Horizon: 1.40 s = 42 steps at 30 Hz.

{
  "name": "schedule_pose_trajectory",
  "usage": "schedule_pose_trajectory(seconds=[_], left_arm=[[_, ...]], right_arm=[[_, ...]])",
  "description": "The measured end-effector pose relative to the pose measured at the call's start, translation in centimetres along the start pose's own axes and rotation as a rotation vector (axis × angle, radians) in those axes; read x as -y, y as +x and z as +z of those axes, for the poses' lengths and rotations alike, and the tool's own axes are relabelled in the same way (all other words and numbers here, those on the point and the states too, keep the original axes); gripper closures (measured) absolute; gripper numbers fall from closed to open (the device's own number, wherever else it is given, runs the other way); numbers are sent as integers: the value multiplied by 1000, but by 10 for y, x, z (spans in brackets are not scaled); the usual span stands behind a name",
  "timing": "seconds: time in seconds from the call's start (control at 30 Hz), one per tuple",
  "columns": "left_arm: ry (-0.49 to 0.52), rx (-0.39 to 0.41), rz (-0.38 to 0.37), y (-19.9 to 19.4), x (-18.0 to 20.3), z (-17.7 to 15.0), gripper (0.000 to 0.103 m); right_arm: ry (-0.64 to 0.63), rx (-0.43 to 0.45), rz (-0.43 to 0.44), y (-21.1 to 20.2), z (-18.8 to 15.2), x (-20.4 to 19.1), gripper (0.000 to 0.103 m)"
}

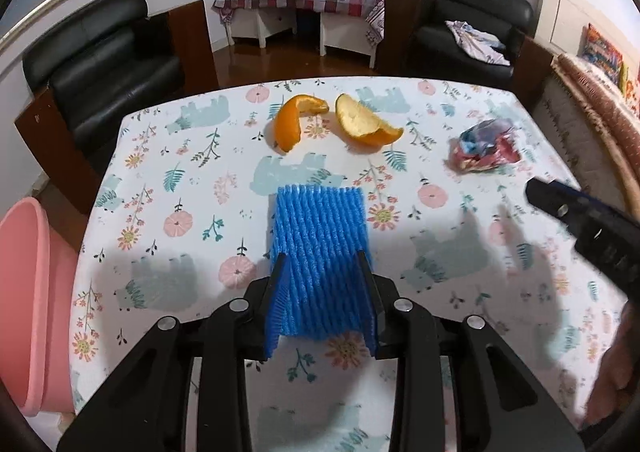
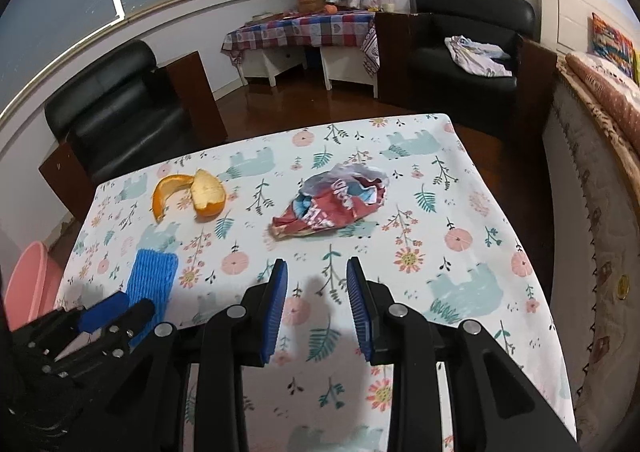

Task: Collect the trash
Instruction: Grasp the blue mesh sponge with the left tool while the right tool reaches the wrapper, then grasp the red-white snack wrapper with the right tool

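Observation:
A blue foam fruit net (image 1: 320, 236) lies flat on the floral tablecloth (image 1: 192, 212). My left gripper (image 1: 323, 257) is open with its jaws on either side of the net's near end. Two orange peels (image 1: 298, 120) (image 1: 366, 124) lie further back, and a crumpled red snack wrapper (image 1: 486, 148) lies at the right. My right gripper (image 2: 317, 266) is open and empty, above the cloth just short of the wrapper (image 2: 332, 202). The right wrist view also shows the net (image 2: 154, 280), the peels (image 2: 188, 192) and my left gripper (image 2: 116, 310) at the lower left.
A pink bin (image 1: 28, 292) stands on the floor off the table's left edge. Black armchairs (image 1: 108, 64) (image 1: 468, 24) stand behind the table, and a bed (image 2: 600, 156) runs along the right. A checked-cloth side table (image 1: 300, 0) is at the far wall.

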<state>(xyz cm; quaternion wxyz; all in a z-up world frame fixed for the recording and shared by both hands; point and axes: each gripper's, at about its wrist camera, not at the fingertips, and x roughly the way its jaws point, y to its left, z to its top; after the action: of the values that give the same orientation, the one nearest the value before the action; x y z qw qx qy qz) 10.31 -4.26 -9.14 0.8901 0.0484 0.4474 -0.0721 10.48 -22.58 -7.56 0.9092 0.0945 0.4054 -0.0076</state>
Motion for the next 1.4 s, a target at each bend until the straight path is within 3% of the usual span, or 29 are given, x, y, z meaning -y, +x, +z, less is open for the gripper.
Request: schedule_pose_trajectory(seconds=[0.03,0.1,0.3,0.4,0.67,0.83,1.07,1.4], left_arm=[[20,8,13,0,2,-1,71],[54,12,35,1,6,-1,71],[36,-4,-10,1,7,3,71],[48,3,-8,3,10,2,63],[25,-2,-52,2,4,2,63],[102,21,1,4,13,-2,62],[112,42,47,1,14,-4,62],[103,33,44,5,14,-3,62]], right_arm=[[0,2,3,1,2,1,73],[0,10,7,2,6,2,59],[-6,44,-2,11,28,4,57],[3,38,-17,22,38,5,57],[6,6,-63,58,61,-3,54],[23,-31,-73,80,63,-5,54],[-25,-25,-129,92,59,-11,54],[-11,-16,-114,92,56,-6,63]])
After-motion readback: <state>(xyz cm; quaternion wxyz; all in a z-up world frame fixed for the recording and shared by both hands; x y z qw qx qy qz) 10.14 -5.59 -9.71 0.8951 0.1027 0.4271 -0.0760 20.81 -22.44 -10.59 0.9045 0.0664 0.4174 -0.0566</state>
